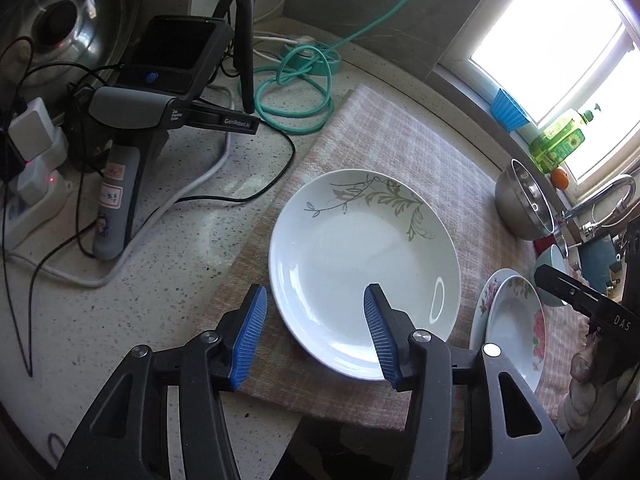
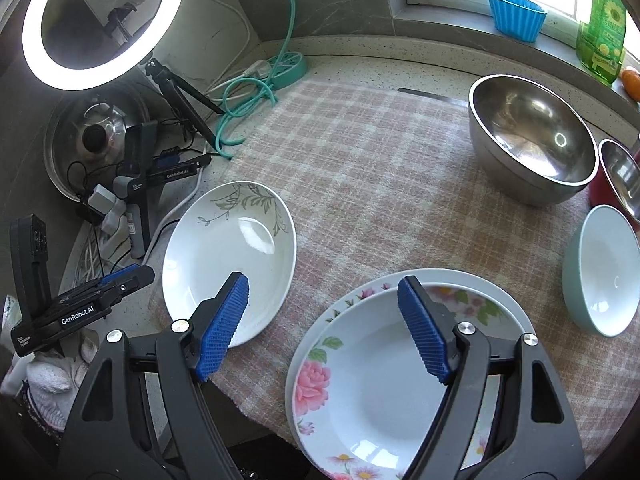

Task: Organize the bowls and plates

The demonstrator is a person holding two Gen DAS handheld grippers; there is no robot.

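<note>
Plate with leaf print (image 1: 362,268) flat on checked cloth (image 1: 400,136), near rim between parted, empty left gripper (image 1: 316,334) pads, seemingly untouched. Right gripper (image 2: 322,326) agape, empty, above stacked floral plates (image 2: 360,392).

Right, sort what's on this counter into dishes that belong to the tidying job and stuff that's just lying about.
Belongs to the job:
leaf-pattern plate
stacked floral plates
green bowl
large steel bowl
small steel bowl

Just lying about:
ring light
teal cable
power strip
blue cup
green bottle
spare gripper on its stand
</note>
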